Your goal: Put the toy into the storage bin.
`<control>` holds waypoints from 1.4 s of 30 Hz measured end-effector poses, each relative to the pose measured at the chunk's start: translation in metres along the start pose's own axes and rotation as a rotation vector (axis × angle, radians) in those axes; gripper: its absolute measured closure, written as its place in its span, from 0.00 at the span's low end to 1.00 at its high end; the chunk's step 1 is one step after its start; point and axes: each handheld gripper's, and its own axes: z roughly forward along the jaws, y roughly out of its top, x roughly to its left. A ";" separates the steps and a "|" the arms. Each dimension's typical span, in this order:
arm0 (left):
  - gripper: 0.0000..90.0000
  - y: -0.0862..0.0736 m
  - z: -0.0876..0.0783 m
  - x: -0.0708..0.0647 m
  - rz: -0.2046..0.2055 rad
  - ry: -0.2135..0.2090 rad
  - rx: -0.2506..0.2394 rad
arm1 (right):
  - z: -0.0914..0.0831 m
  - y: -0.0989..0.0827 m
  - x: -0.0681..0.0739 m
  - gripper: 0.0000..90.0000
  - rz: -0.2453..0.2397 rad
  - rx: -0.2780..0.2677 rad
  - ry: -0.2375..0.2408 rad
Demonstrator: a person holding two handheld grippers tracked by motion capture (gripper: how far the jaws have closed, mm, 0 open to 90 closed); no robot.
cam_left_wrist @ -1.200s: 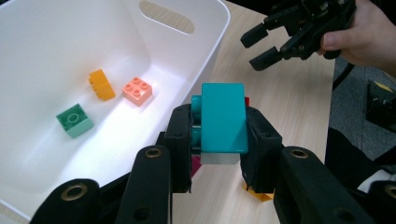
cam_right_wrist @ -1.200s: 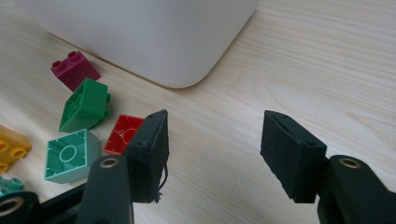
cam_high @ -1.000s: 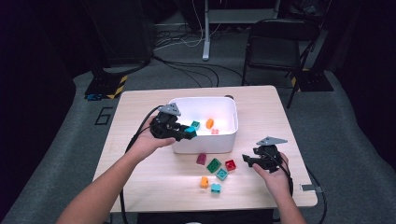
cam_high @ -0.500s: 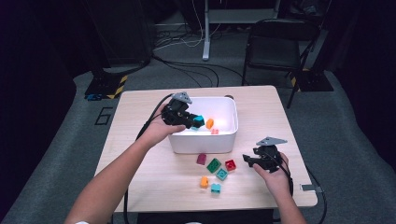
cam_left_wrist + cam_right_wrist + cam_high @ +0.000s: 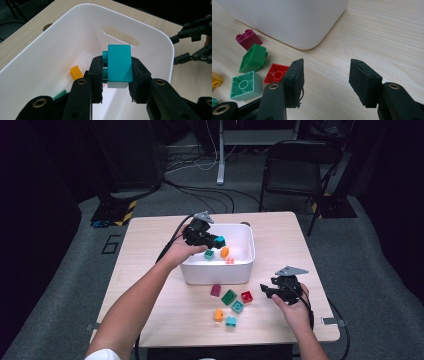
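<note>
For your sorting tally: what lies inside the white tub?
Inside the white tub lie an orange brick, a green brick and a pink brick. The left tongs and their teal brick hide part of the floor.

I see a teal block [image 5: 119, 62] between black jaws over my white bin [image 5: 160, 37]; an orange block [image 5: 76, 72] inside; on the pale wood table [image 5: 387, 30], magenta [image 5: 248, 38], green [image 5: 253, 58], red [image 5: 276, 74] and mint [image 5: 244, 85] blocks

Left tool carries the teal brick over the bin

The left tool [image 5: 207, 239], clamped on the teal brick [image 5: 119, 63], moves from the white bin's [image 5: 246, 265] front-left edge up and over its interior, now hanging above the bricks inside.
</note>
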 end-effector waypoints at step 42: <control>0.59 -0.010 -0.029 -0.038 0.053 0.022 0.019 | 0.002 0.001 0.003 0.45 -0.007 0.002 -0.018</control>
